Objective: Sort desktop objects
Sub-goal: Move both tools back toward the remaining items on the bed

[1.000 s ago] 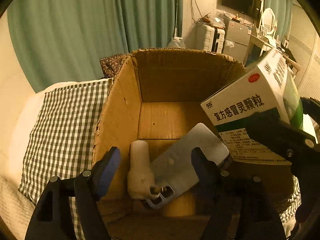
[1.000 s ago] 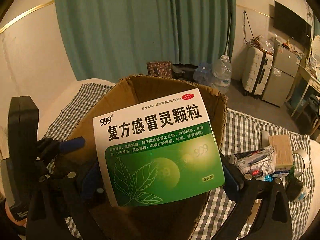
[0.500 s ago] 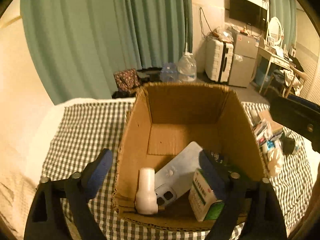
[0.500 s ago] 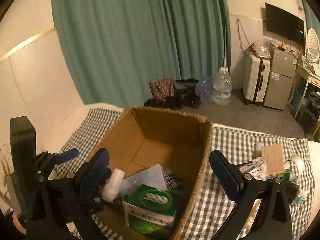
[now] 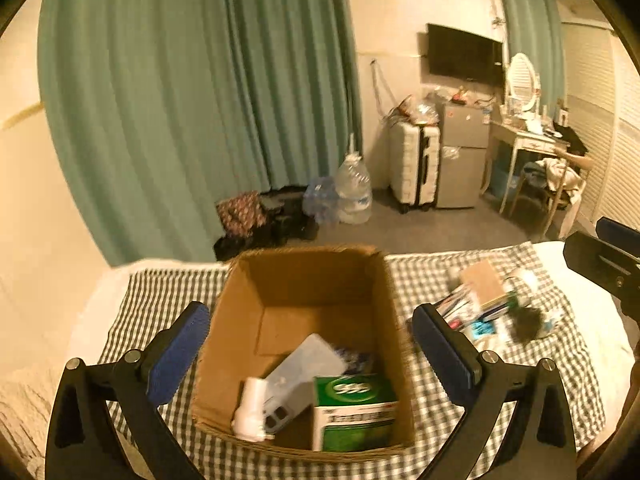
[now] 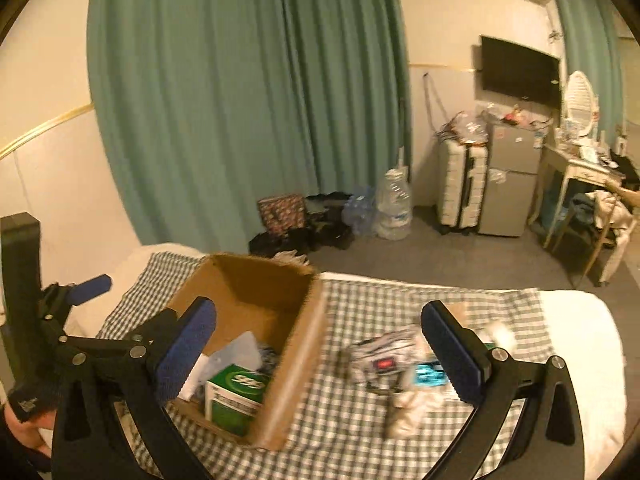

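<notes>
Two tongs hang above the bed, both empty. The left tongs (image 5: 308, 344) are opening to their widest, and between their blue pads there is only the view down into the cardboard box (image 5: 384, 292); they touch nothing. The right tongs (image 6: 316, 344) are also spread wide and released, with no thing between the pads.

Three things already lie in the box: a green medicine carton (image 5: 354, 412) standing at the near wall, a pale flat case (image 5: 298, 380) leaning beside it, and a small white bottle (image 5: 251, 408) in the near corner. The things not yet sorted are in a pile (image 6: 400, 364) on the checked cloth (image 6: 352, 312), to the right of the box and apart from it.

I judge that the step now is to go for the next thing from the pile. To do it well, choose one thing that lies on top or at the edge, bring the right tongs down with the pads on both sides of it, and close only when nothing else is caught. The pile is blurred here, so I cannot tell which piece is free.
</notes>
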The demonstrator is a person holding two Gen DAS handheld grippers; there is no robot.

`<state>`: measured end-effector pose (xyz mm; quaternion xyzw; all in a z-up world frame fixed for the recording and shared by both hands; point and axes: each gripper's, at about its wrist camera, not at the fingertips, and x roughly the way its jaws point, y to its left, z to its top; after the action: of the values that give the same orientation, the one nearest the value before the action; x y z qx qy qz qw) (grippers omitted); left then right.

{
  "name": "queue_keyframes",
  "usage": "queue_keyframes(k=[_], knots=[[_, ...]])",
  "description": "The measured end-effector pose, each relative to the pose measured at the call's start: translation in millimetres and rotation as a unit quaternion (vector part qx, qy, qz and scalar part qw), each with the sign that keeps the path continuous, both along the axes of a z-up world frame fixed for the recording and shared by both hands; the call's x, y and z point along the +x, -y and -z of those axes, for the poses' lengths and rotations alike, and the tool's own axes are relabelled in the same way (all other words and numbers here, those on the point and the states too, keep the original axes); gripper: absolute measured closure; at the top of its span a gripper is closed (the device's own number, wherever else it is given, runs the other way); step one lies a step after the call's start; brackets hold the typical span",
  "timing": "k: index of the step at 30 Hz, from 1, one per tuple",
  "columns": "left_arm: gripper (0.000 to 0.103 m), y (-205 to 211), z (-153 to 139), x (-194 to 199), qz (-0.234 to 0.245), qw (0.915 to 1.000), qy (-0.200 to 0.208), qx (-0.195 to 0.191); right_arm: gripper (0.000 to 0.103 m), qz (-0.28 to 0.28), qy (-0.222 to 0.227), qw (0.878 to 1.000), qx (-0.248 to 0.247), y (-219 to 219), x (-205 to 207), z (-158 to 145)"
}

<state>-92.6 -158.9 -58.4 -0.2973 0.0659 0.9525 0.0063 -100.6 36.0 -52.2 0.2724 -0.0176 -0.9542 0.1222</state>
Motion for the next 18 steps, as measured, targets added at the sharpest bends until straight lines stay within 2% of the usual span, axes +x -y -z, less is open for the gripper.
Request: queue_keyframes(k=[3, 7, 11, 18], knots=[[0.0, -23.4, -13.1, 10.2, 0.007, 0.9998, -0.017, 0.0, 0.0, 0.015, -0.006, 1.0, -0.007, -28.6, 14.0, -11.6], [0.0, -52.4, -19.8, 18.5, 0.013, 0.9995, -0.017, 0.025, 0.0, 0.011, 0.008, 1.0, 0.015, -56.7, 28.7, -16.1], [0.0, -82.4, -19.9, 21.7, 0.016, 0.9995, -0.022, 0.018, 0.0, 0.04, -0.007, 0.999, 0.027, -92.2, 50.5, -9.9], [0.0, -124.4, -7.6, 12.6, 0.019, 0.9991, -0.01, 0.035, 0.0, 0.083, 0.016, 0.996, 0.016, -164.8, 57.6, -1.4]])
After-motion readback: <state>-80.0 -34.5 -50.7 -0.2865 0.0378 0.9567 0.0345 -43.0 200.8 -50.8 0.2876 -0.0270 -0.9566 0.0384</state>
